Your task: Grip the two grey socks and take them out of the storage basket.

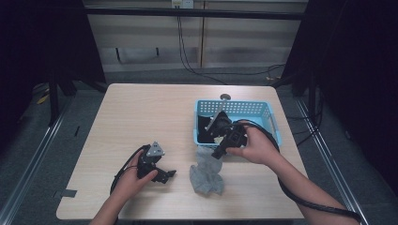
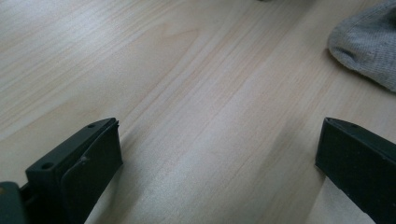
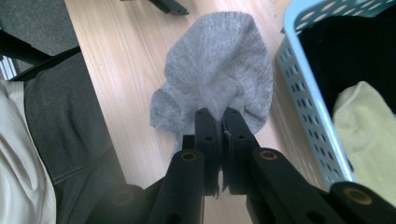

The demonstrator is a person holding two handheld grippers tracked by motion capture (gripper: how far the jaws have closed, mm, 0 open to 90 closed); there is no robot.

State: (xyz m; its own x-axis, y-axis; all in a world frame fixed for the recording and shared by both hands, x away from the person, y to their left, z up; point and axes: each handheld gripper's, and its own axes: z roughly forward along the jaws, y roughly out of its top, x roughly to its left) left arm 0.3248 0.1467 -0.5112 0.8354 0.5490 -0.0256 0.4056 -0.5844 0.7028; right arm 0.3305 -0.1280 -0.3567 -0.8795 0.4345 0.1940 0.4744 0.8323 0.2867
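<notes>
A sock (image 1: 206, 172) lies on the table (image 1: 141, 112) before the basket (image 1: 263, 110).

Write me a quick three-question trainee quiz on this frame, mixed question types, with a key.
1. True or false: the right gripper has its jaws shut on the grey sock.
2. The left gripper is: A) open above bare table, B) shut on the sock, C) inside the basket.
3. Fill in: the yellow cloth lies in the blue ____.

Key: 1 true; 2 A; 3 basket.
</notes>
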